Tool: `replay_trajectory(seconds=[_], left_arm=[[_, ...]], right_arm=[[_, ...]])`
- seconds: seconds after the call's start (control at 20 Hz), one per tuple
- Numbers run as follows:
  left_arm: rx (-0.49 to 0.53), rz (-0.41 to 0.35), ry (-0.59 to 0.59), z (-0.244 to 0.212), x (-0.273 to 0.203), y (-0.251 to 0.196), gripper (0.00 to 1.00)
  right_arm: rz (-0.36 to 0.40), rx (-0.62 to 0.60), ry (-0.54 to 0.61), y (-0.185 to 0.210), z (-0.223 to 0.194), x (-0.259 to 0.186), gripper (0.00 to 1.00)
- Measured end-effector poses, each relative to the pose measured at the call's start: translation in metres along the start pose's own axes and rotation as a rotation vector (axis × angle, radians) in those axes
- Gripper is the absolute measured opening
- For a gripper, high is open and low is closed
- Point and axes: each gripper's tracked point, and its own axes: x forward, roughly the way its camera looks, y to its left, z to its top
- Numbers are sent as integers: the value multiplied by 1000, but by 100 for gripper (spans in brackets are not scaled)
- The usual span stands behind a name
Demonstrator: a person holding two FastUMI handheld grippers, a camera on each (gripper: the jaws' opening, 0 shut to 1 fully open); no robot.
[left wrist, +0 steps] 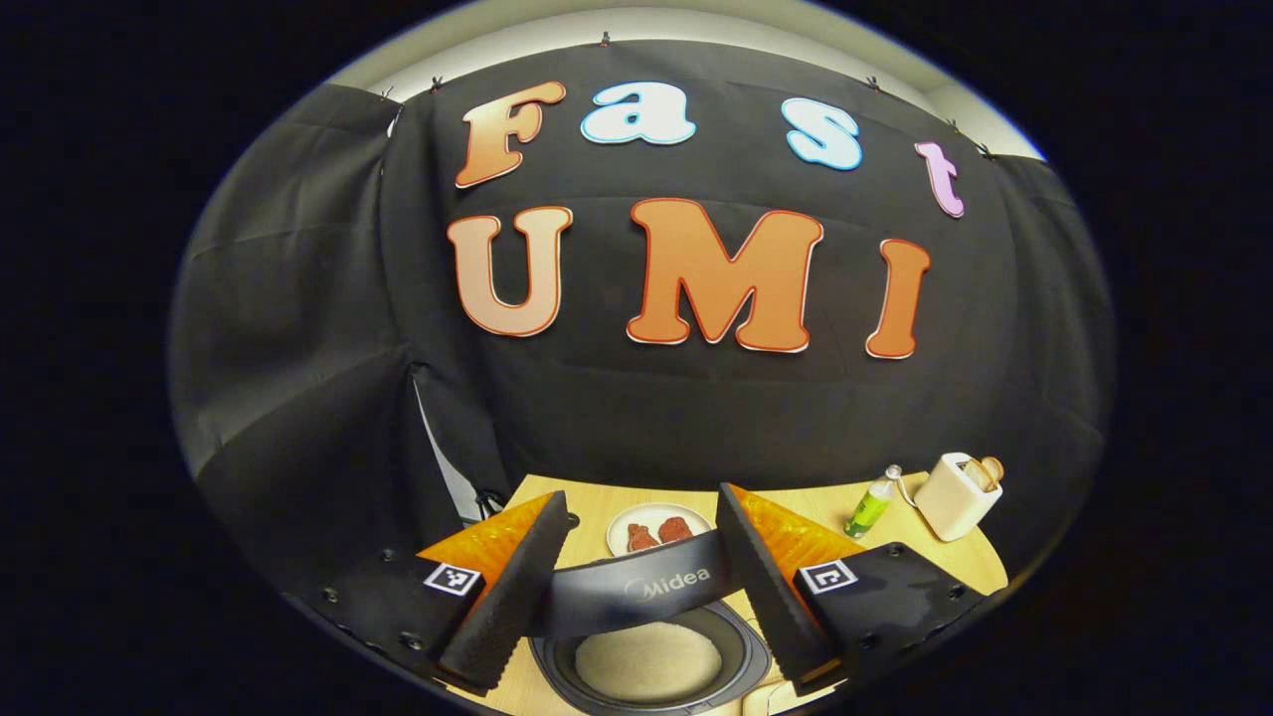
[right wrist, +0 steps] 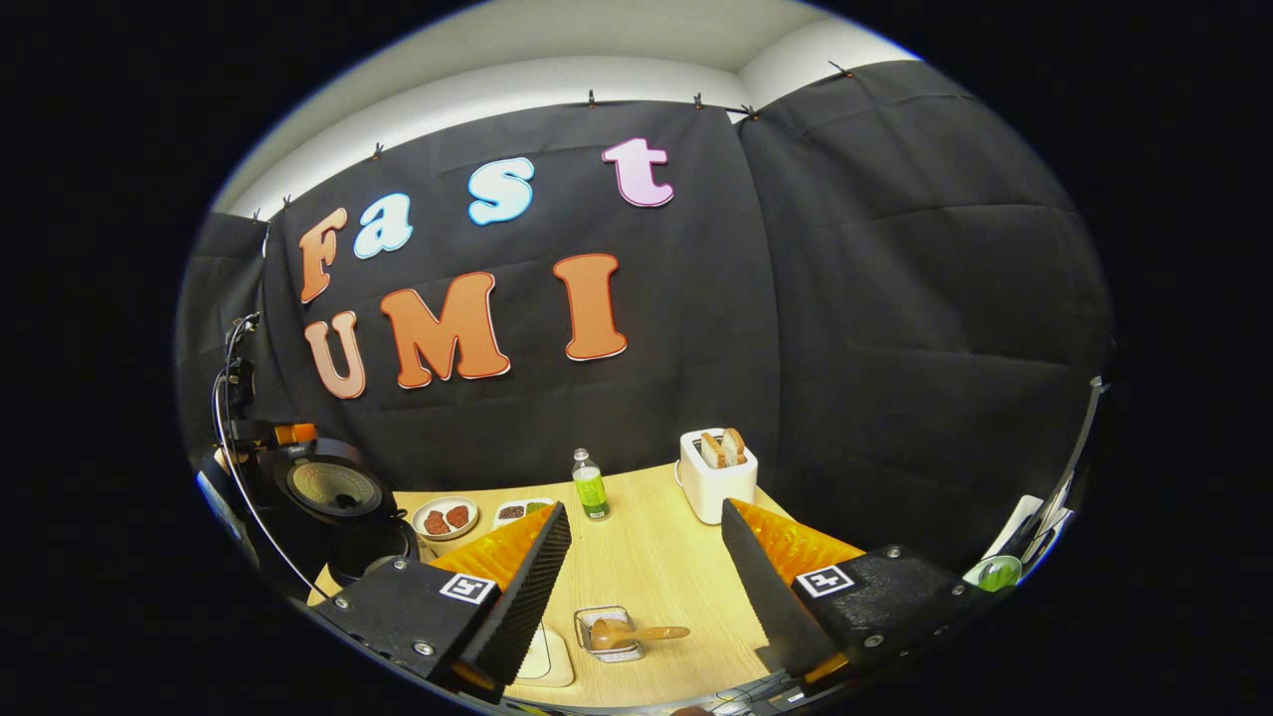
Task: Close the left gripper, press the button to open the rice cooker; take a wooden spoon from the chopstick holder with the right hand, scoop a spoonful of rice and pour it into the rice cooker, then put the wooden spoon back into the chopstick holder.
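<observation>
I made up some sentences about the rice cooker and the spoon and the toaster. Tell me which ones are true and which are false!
1. The rice cooker's lid is up. True: in the right gripper view the rice cooker stands open, its lid raised.
2. The wooden spoon is held in the right gripper. False: the wooden spoon rests in the chopstick holder, and the right gripper is open above it.
3. The toaster has bread in it. True: slices stick up from the toaster.
4. The green bottle lies on its side. False: the green bottle stands upright on the table.
5. The left gripper is shut. False: the left gripper is open, above the cooker's pot.
</observation>
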Motion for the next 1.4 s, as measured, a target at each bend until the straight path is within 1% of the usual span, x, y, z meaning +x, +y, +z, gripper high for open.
replay_trajectory(seconds=[0.15,0.2,0.25,0.35,0.4,0.5,0.6,0.7,0.75,0.8,0.85,0.9,0.95,1.0,1.05,1.1,1.15,1.25,1.3,1.4], left_arm=[[-13,-48,66,-42,-24,-17,98],[-6,-56,83,-56,-30,-21,100],[6,-58,94,-71,-34,-25,98],[27,-51,123,-100,-38,-30,99],[27,-43,134,-112,-38,-31,100],[17,-16,151,-141,-36,-29,99],[-3,-2,170,-169,-34,-31,100],[33,26,169,-188,-31,-30,100],[65,36,173,-199,-29,-32,94],[82,53,192,-209,-31,-33,100],[87,63,127,-201,-29,-30,94],[74,68,130,-201,-27,-30,95],[45,76,106,-202,-27,-32,95],[55,75,94,-206,-25,-33,95],[93,74,70,-208,-28,-34,100],[114,79,97,-217,-26,-34,98],[110,79,66,-214,-25,-34,96],[81,78,75,-214,-26,-34,99],[81,72,58,-210,-24,-34,100],[80,62,72,-209,-28,-34,95]], right_arm=[[47,2,13,10,-4,2,94],[64,6,22,13,-7,2,94],[80,6,28,15,-9,2,94],[98,-2,39,15,-13,3,94],[105,-4,42,14,-14,2,94],[116,3,48,11,-14,-1,94],[121,5,52,5,-15,-2,94],[118,3,59,-2,-17,-3,94],[118,7,62,-5,-17,-4,94],[118,12,67,-8,-18,-4,94],[121,18,73,-9,-20,-4,94],[125,24,79,-9,-21,-5,94],[130,28,84,-9,-23,-5,94],[133,27,88,-9,-24,-5,94],[135,24,90,-9,-26,-5,94],[138,21,92,-8,-28,-4,94],[141,16,95,-8,-29,-5,94],[144,6,96,-8,-29,-5,94],[145,3,92,-8,-28,-5,94],[142,5,83,-11,-25,-4,94]])
